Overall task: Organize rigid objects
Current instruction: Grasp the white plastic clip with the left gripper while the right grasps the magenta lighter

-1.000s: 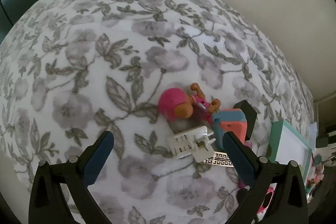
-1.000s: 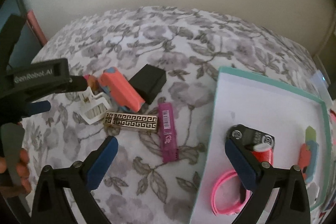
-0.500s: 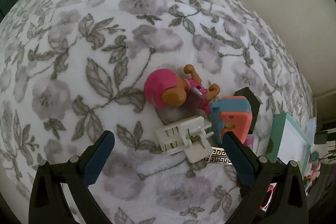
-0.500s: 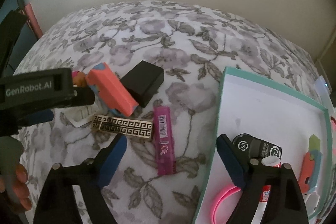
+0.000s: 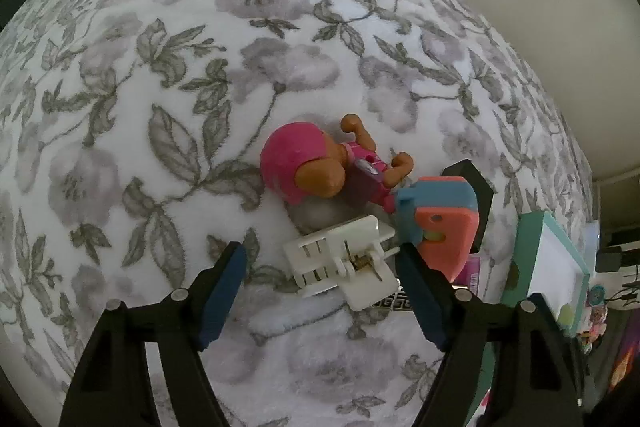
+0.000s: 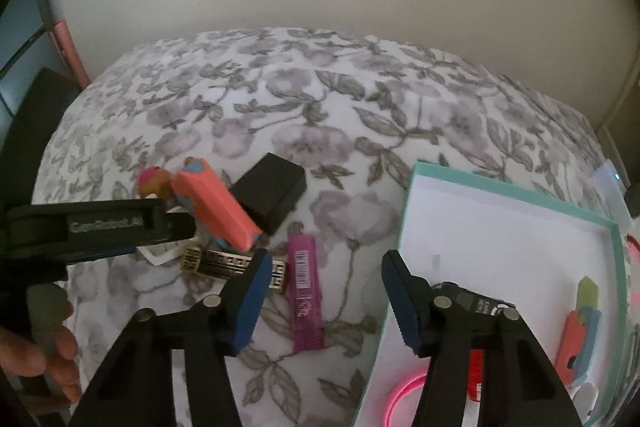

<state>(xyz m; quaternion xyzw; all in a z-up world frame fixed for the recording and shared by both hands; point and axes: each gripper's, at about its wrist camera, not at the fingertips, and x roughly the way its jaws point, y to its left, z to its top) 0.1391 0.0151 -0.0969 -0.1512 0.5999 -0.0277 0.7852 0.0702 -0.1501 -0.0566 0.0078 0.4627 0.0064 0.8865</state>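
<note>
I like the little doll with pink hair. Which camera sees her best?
The left wrist view: the doll lies whole and near. In the right wrist view she is small, half hidden behind the left gripper.

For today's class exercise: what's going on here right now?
A person is sorting small items from a flowered blanket into a teal-edged tray. The left gripper, jaws just closing, straddles a white clip without pressing it. The right gripper, also closing, hovers over a pink stick, holding nothing.
</note>
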